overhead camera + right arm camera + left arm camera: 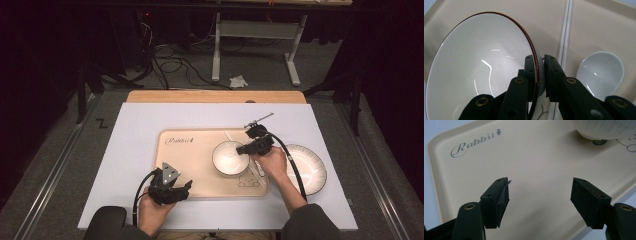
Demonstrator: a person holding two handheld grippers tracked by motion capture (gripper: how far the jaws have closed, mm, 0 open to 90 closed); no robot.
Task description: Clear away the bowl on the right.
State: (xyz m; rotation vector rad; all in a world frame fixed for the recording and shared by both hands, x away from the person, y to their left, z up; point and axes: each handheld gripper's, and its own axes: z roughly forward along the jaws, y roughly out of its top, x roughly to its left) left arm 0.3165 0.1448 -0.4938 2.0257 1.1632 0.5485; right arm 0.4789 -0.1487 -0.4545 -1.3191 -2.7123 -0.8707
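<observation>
Right claw: my right gripper (pixel 541 75) is clamped on the rim of the white ceramic bowl with a brown edge (pixel 486 70).
Bowl: on the beige plastic tray printed "Rabbit" (pixel 200 150), tilted in my grip.
Left claw: my left gripper (pixel 540 202) spread, holding nothing.
Done: white spoon (pixel 600 72) and pale chopsticks (pixel 564 40) lie on the tray.
Left: I judge settling the bowl; the striped plate (pixel 307 167) lies beside the tray.

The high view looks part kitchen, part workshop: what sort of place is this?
Probably a lab or recording studio, not a kitchen. A white table stands on grey carpet amid dark curtains, loose cables trail across the floor behind, and a person works a bowl on a tray with a cabled gripper in each hand.
</observation>
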